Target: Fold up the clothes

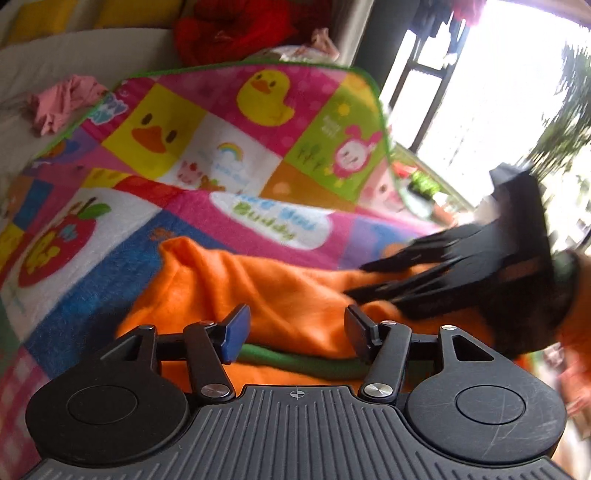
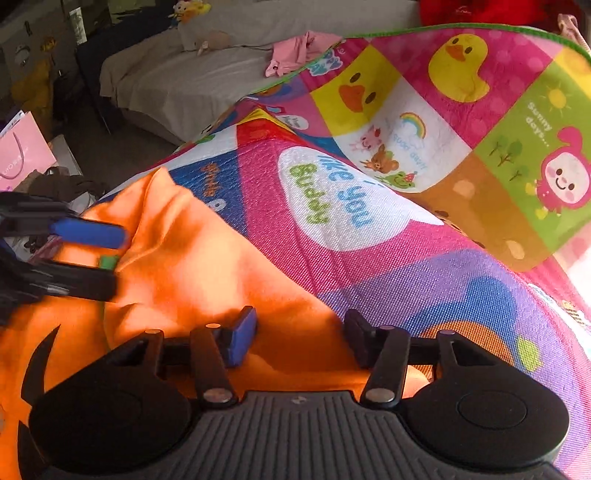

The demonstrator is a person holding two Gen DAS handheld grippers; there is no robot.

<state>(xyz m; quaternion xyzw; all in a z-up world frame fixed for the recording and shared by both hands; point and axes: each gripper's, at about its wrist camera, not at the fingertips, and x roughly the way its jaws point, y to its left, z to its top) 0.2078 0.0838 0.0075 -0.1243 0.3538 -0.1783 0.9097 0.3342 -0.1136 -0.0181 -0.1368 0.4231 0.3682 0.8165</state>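
An orange fleece garment (image 1: 236,291) lies crumpled on a colourful cartoon-print play mat (image 1: 207,147), covering the mat's near edge below the white "Buddy" speech bubble (image 2: 347,195). A green trim (image 1: 295,362) runs along the garment's near hem, and a black shape (image 2: 37,354) is printed on its orange face. The left gripper (image 1: 295,332) hovers right over the garment with its jaws spread wide, the green trim lying between them but not pinched. The right gripper (image 2: 299,336) sits low above the garment's other end, at the border where orange cloth meets the mat, its jaws likewise apart and holding nothing. In the left wrist view the right gripper appears blurred at the garment's right side; in the right wrist view the left gripper's blue pads (image 2: 88,232) show at the garment's left side, a bit of green between them. Beyond the mat's far edge, a pink garment (image 1: 62,103) rests on a pale sofa (image 2: 192,81), and red cloth (image 1: 229,29) is heaped further back.
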